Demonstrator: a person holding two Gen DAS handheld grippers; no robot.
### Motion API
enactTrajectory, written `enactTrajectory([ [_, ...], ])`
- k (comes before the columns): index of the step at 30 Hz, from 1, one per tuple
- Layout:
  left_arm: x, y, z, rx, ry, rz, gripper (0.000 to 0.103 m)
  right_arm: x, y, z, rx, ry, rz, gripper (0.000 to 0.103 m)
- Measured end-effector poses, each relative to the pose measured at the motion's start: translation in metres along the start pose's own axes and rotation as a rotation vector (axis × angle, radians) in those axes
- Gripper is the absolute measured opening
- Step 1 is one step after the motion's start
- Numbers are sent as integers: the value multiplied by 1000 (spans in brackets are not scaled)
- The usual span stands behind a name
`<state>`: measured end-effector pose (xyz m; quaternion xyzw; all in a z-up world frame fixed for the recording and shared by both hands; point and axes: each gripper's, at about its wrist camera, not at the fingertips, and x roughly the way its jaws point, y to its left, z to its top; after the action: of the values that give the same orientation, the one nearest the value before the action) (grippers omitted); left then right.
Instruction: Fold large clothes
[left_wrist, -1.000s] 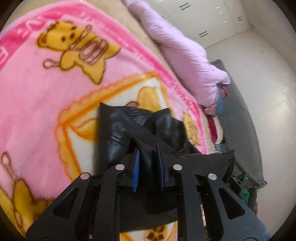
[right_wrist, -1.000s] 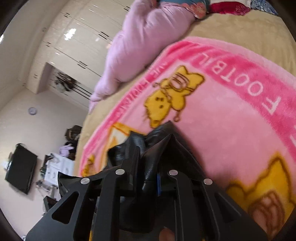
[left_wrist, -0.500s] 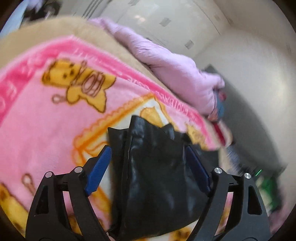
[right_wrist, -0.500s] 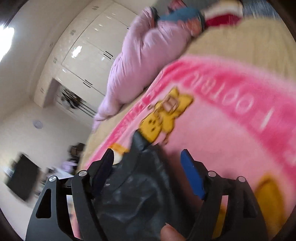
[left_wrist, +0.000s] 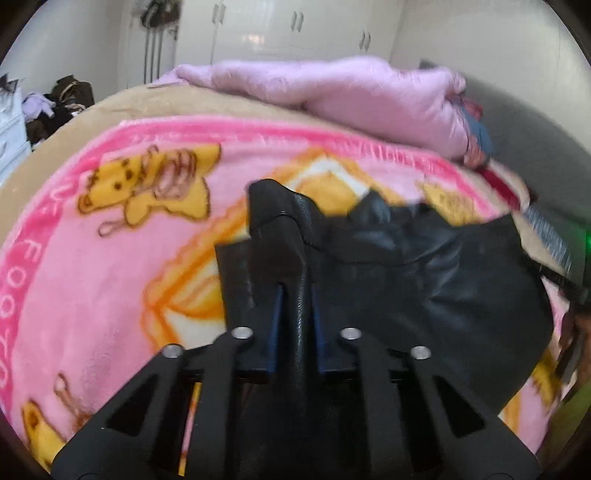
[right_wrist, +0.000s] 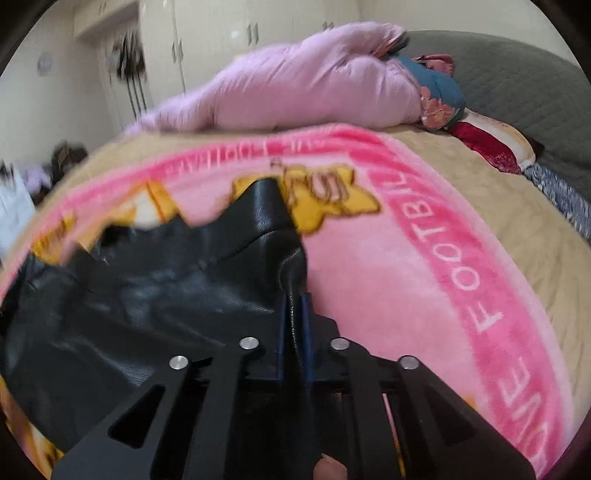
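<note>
On the bed, left wrist view: we list one black garment (left_wrist: 424, 280), leather-like, lying crumpled on a pink blanket (left_wrist: 110, 258) printed with yellow bears. Our left gripper (left_wrist: 297, 295) has just been closing, and its blue pads now pinch a raised fold at the garment's left edge; the rest of the garment spreads to the right. Behind the blanket, a lilac quilt (left_wrist: 351, 92) lies bundled near the far edge, with white wardrobe doors (left_wrist: 277, 26) beyond. Right wrist view: the same garment (right_wrist: 147, 295) fills the lower left, on the blanket (right_wrist: 388, 277), whose pink band carries white lettering. Our right gripper (right_wrist: 294, 306) has also just been closing, and its jaws stand narrow, clamped on a ridge at the garment's right edge. The quilt (right_wrist: 295, 92) lies behind, beside a grey headboard (right_wrist: 517, 74). A fingertip (right_wrist: 328, 470) shows at the bottom edge.
</note>
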<state>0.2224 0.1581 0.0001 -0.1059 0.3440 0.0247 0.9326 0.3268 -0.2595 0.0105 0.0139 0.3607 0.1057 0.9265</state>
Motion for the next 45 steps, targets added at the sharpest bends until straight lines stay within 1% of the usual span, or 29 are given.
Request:
enactTrajectory([
  [2, -16, -3, 12, 20, -71, -1, 4, -13, -9, 7, 63, -55, 61, 5],
  [3, -22, -6, 17, 27, -92, 0, 4, -20, -13, 12, 93, -83, 86, 4],
  [4, -28, -9, 25, 38, -117, 5, 4, -23, -14, 16, 105, -100, 86, 4],
  [6, -30, -11, 34, 43, -137, 19, 4, -21, -15, 24, 131, -114, 86, 4],
  [8, -22, -9, 39, 32, -125, 34, 5, -14, -19, 27, 165, -102, 81, 4],
  [10, -8, -7, 40, 37, -100, 66, 5, 1, -23, 27, 198, -77, 81, 4],
  [11, 5, -6, 38, 45, -71, 90, 5, 6, -22, 26, 201, -63, 73, 4],
  [14, 28, -3, 30, 44, -20, 140, 8, 26, -20, 21, 193, -10, 12, 4],
  [17, 46, 7, 19, 13, 25, 176, 12, 39, -22, 15, 204, 42, -13, 6],
  [20, 54, 10, 10, 0, 45, 188, 12, 50, -22, 8, 199, 78, -45, 6],
  [21, 55, 11, 9, 0, 45, 189, 13, 54, -21, 4, 189, 90, -78, 6],
  [23, 54, 10, 8, 8, 41, 193, 13, 58, -20, 0, 185, 109, -104, 6],
  [24, 54, 9, 8, 10, 41, 195, 14, 60, -20, -2, 180, 121, -133, 4],
  [25, 53, 10, 6, 8, 42, 194, 15, 63, -21, -4, 175, 147, -163, 4],
  [27, 54, 11, 7, 7, 43, 193, 16, 67, -27, -9, 215, 161, -135, 4],
  [30, 52, 11, 7, 13, 38, 198, 17, 58, -40, -8, 292, 144, -90, 5],
  [32, 50, 10, 7, 13, 39, 199, 21, 49, -44, -6, 308, 121, -80, 13],
  [33, 50, 11, 7, 12, 42, 199, 26, 42, -46, -4, 308, 104, -83, 15],
  [34, 48, 10, 7, 12, 42, 198, 34, 37, -47, -3, 310, 91, -82, 21],
  [35, 46, 9, 7, 14, 38, 196, 37, 31, -47, -2, 314, 75, -71, 28],
  [36, 44, 8, 7, 19, 37, 197, 42, 24, -48, 0, 316, 53, -58, 29],
  [37, 43, 6, 7, 24, 37, 199, 46, 18, -48, 1, 315, 35, -53, 34],
  [38, 41, 5, 7, 30, 35, 200, 48, 10, -47, 2, 312, 6, -38, 44],
  [40, 36, 2, 7, 37, 34, 206, 60, 1, -46, 4, 297, -18, -8, 52],
  [41, 34, 2, 6, 39, 32, 209, 63, -3, -43, 5, 283, -27, 2, 56],
  [43, 28, 1, 5, 41, 26, 215, 71, -4, -39, 5, 260, -21, 17, 60],
  [45, 22, 2, 2, 37, 23, 214, 74, -6, -35, 3, 248, -3, 28, 60],
])
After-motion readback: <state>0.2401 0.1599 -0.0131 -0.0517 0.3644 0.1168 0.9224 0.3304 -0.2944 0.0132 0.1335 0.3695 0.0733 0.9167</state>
